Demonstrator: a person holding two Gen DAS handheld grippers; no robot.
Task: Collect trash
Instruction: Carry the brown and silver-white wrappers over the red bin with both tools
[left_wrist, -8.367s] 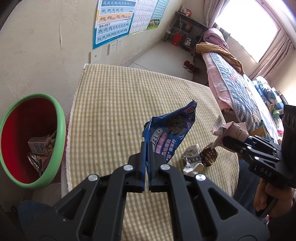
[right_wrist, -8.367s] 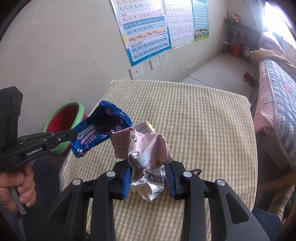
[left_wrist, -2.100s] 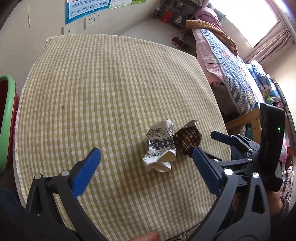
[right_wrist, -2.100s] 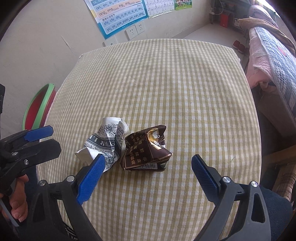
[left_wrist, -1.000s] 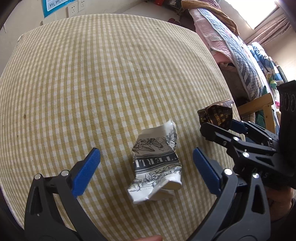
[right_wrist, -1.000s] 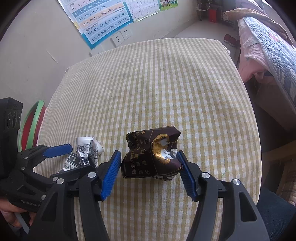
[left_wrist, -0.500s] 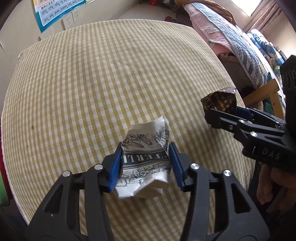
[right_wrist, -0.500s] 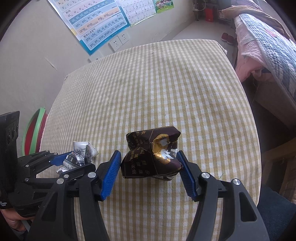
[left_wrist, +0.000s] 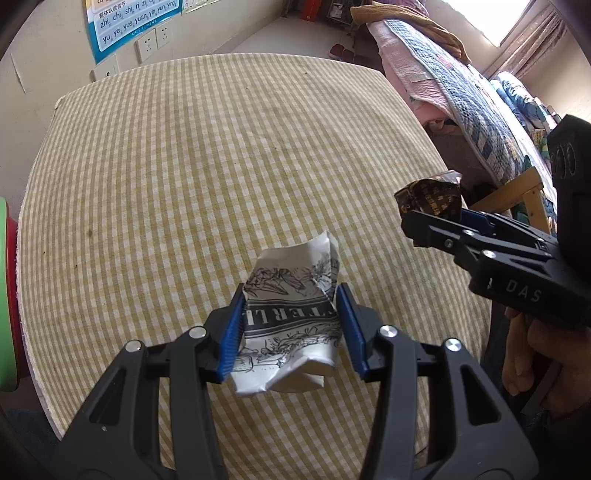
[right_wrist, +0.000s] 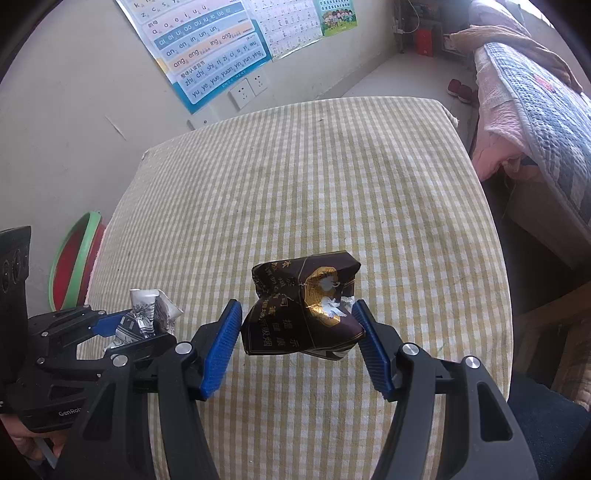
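Observation:
My left gripper (left_wrist: 290, 328) is shut on a crumpled white wrapper with black print (left_wrist: 290, 317) and holds it above the checked tablecloth (left_wrist: 207, 155). It also shows at the left of the right wrist view (right_wrist: 147, 317). My right gripper (right_wrist: 297, 345) is shut on a crushed dark brown packet with gold print (right_wrist: 303, 314), lifted off the table. That packet shows at the right of the left wrist view (left_wrist: 430, 197). The green-rimmed red bin (right_wrist: 74, 258) stands on the floor left of the table.
The bin's rim (left_wrist: 5, 295) shows at the left edge of the left wrist view. A wall with posters and sockets (right_wrist: 245, 90) lies beyond the table. A bed (right_wrist: 535, 103) and a wooden frame (left_wrist: 524, 192) stand to the right.
Both grippers closed on the two last pieces on the table and lifted them. In the last half second both have risen a little with their loads.

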